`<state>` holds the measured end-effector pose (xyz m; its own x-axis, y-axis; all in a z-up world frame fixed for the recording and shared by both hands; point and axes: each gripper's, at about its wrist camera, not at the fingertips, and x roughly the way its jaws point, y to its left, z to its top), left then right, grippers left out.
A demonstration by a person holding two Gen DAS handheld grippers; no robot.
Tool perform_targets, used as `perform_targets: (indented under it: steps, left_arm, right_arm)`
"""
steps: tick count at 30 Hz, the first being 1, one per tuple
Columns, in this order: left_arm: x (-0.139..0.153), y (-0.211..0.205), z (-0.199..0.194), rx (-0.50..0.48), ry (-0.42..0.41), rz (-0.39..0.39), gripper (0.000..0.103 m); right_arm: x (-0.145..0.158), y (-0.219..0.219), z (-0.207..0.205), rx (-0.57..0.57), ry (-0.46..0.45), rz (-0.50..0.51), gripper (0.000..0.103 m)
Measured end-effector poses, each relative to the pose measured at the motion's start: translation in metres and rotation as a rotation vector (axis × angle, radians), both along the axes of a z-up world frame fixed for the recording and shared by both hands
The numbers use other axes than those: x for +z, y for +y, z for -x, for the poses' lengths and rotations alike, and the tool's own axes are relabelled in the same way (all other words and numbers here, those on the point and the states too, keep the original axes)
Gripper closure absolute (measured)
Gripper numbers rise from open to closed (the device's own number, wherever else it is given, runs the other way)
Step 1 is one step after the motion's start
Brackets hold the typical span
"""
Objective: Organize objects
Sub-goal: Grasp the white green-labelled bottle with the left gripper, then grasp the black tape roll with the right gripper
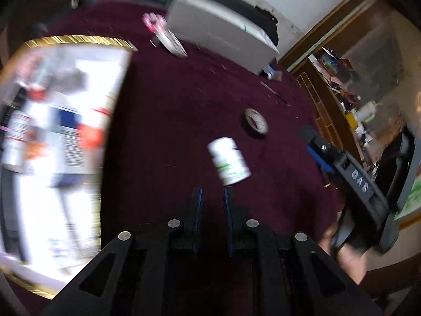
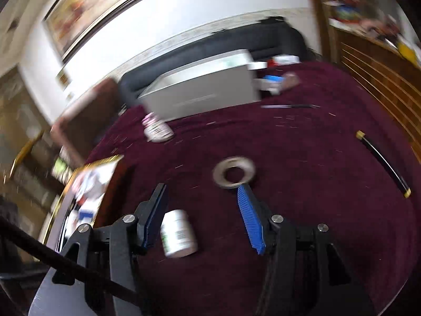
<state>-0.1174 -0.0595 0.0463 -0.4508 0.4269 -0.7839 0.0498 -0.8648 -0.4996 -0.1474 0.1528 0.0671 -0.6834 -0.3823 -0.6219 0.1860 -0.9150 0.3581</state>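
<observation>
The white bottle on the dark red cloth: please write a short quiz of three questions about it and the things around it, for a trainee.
1. True or false: the white bottle lies on its side on the dark red cloth.
2. Which gripper has its fingers wide apart around the bottle? A) left gripper B) right gripper
3. Fill in: the ring-shaped object lying beyond the bottle is a roll of ____.

Key: 1 true. 2 B; the left gripper's fingers stand close together, short of the bottle and holding nothing. 3 tape.
</observation>
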Motion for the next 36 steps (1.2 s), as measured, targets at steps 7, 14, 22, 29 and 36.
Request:
perform_targets:
  steps: [7, 14, 22, 29, 36]
  left_arm:
    - [-0.024, 0.048, 0.044, 0.053, -0.078, 0.050, 0.082]
    - [-0.037, 0.063, 0.057, 0.023, -0.042, 0.142, 0.067]
    - [-0.034, 0.038, -0.004, -0.035, 0.120, 0.431, 0.075]
    - [-0.045, 0.028, -0.023, -0.051, 0.226, 0.520, 0.075]
    - [-0.046, 0.020, -0.018, -0.045, 0.227, 0.456, 0.075]
  right_arm:
    - [-0.010, 0.023, 0.012, -0.051, -0.056, 0.127, 0.050]
    - [-0.012, 0.031, 0.010, -0.062, -0.043, 0.109, 0.050]
    - [-0.033, 0.028, 0.021, -0.081, -0.084, 0.027, 0.043]
    - [-0.047, -0.006, 0.034, -0.035, -0.120, -0.111, 0.041]
    - [-0.060, -0.044, 0.059, -0.014, -0.159, -0.306, 0.039]
